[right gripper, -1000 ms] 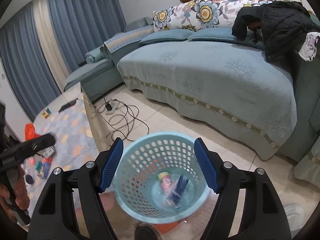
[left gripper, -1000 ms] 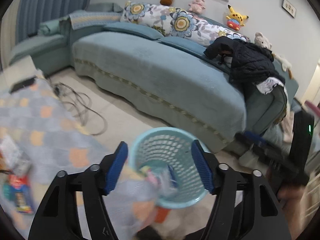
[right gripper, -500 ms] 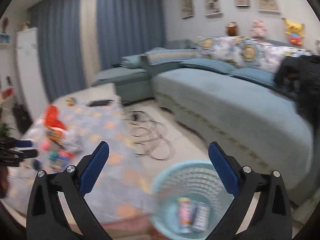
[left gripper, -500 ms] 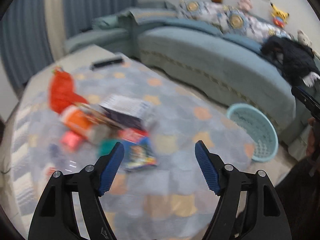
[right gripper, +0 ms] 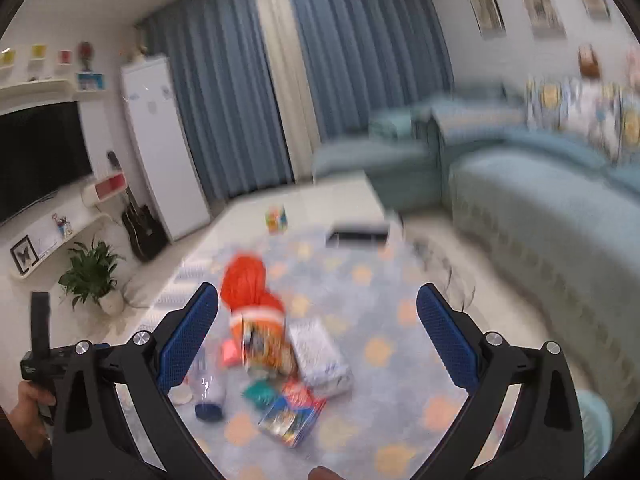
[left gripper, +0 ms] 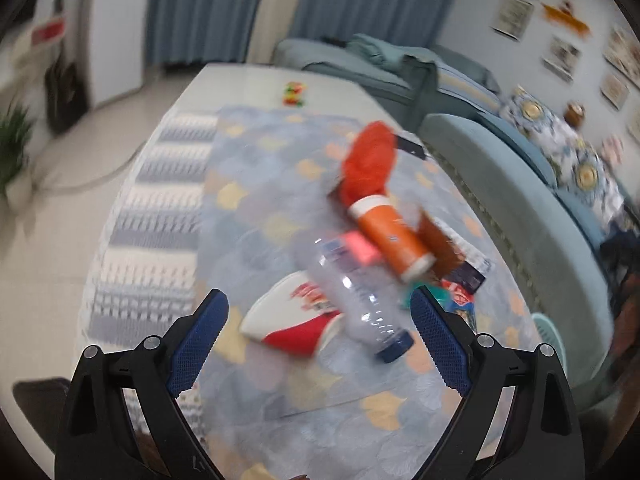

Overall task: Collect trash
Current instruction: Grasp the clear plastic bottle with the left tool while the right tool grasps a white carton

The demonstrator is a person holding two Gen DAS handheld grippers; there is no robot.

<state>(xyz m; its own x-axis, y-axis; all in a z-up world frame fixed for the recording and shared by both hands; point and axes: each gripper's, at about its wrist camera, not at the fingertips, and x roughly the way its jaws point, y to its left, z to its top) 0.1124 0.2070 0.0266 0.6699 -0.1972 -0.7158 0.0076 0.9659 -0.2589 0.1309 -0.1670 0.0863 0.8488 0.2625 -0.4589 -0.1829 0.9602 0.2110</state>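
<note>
Clear plastic bottle point(left gripper: 354, 292) with a dark blue cap, lying flat on the table point(left gripper: 256, 216) among blurred wrappers, long axis diagonal, cap end toward the left gripper point(left gripper: 318, 338). Fingers of both left and right gripper point(right gripper: 318, 336) spread wide, holding nothing

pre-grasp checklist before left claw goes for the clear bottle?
1. Left claw open and empty: ok.
2. Right claw open and empty: ok.
3. Clear bottle between the left fingers' line of sight: ok, though it lies diagonal to them.
4. Bottle free of neighbours: not ok; it overlaps the red-and-white bowl, and the orange canister lies close by.
5. Image sharp enough for alignment: not ok, both views motion-blurred.
6. Blue basket reachable for drop: cannot tell, only its rim shows.
</note>
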